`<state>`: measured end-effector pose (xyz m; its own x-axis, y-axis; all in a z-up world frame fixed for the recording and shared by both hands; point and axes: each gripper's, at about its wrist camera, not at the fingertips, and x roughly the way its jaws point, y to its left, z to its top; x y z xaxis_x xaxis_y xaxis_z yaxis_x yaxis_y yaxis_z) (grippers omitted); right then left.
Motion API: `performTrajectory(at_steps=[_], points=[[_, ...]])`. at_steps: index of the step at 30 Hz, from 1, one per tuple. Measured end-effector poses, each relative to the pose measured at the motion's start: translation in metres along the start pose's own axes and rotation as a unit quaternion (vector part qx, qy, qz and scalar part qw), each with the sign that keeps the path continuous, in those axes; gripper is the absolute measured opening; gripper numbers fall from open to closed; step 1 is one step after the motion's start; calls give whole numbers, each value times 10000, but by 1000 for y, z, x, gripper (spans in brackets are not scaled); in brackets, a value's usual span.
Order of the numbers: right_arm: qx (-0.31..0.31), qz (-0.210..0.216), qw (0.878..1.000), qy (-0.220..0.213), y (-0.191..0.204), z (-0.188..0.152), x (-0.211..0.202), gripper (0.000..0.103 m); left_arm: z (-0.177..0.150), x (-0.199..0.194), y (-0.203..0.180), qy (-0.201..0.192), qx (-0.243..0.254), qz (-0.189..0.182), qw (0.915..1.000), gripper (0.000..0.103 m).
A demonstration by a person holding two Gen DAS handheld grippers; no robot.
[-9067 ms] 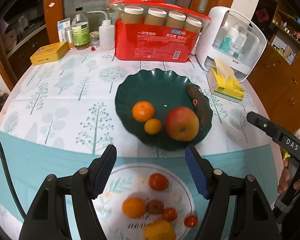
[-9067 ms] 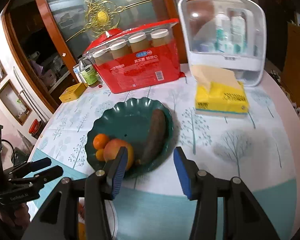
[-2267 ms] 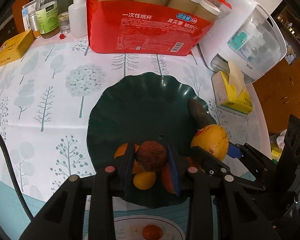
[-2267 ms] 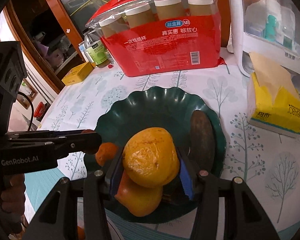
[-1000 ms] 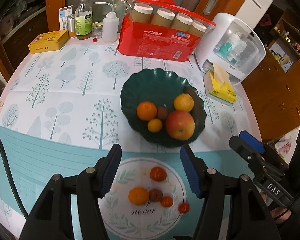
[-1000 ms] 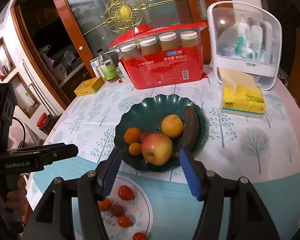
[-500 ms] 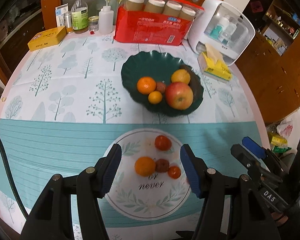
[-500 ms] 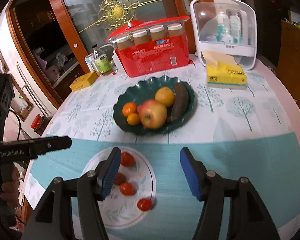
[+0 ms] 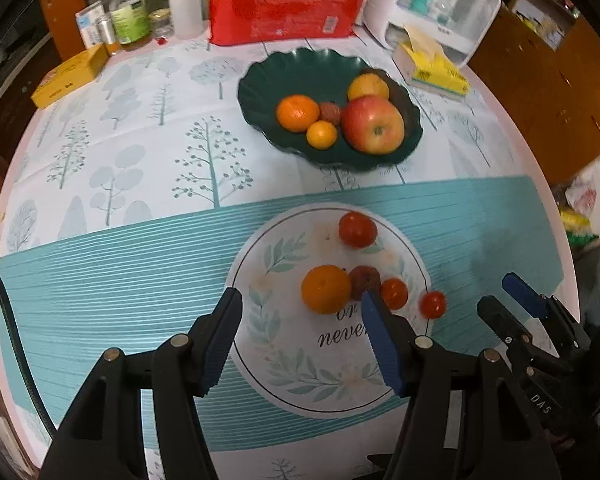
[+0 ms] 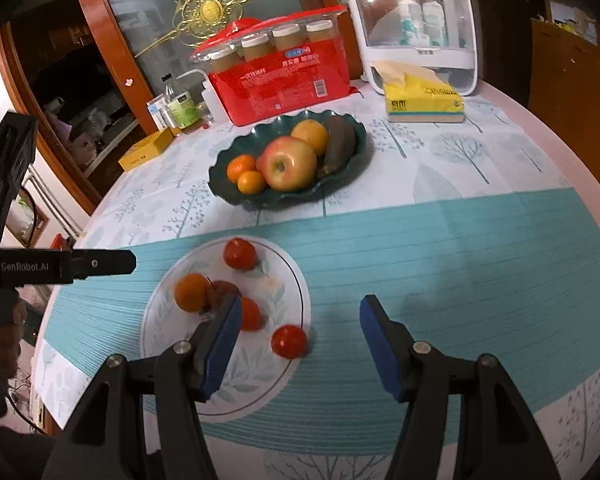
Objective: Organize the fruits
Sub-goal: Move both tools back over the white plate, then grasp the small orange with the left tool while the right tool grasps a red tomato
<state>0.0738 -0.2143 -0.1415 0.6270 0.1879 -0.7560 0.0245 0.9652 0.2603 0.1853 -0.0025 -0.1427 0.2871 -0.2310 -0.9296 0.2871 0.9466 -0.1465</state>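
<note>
A dark green bowl (image 9: 260,80) (image 10: 220,176) holds an apple (image 9: 373,124), two oranges, a yellow orange (image 10: 310,134), a lychee (image 9: 331,112) and a dark long fruit (image 10: 340,144). Nearer me, the white leaf-patterned plate (image 9: 260,280) (image 10: 252,380) carries an orange (image 9: 326,289), a lychee (image 9: 364,279) and three tomatoes, one (image 10: 289,341) at its rim. My left gripper (image 9: 301,302) hangs open over the plate's orange, empty. My right gripper (image 10: 300,308) is open above the rim tomato, empty, and shows at the plate's right (image 9: 498,292).
At the table's back stand a red pack of paper cups (image 10: 284,76), a white clear-fronted box (image 10: 416,28), a yellow tissue pack (image 10: 424,104), bottles (image 9: 130,20) and a yellow box (image 9: 70,76). The round table's edge curves close on the right. A hand (image 10: 0,336) grips the left tool.
Both grippers let go of their fruit, a lychee and a yellow orange, into the bowl. They have drawn back and sunk toward the white plate, which looms larger.
</note>
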Motion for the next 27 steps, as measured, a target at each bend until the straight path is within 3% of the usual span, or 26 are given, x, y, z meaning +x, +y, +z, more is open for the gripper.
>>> performTrajectory(at_steps=[12, 18, 23, 27], points=[[56, -465, 9989, 57, 24, -28, 18, 61, 3, 40, -8, 182, 859, -483, 9950, 61], [-193, -864, 9960, 134, 39, -37, 34, 61, 8, 62, -5, 400, 988, -703, 9918, 61], [-516, -1166, 9915, 255, 50, -39, 49, 53, 10, 75, -7, 503, 1149, -857, 9884, 61], [-619, -1272, 9893, 369, 52, -40, 57, 45, 13, 82, -5, 526, 1131, -932, 9878, 53]])
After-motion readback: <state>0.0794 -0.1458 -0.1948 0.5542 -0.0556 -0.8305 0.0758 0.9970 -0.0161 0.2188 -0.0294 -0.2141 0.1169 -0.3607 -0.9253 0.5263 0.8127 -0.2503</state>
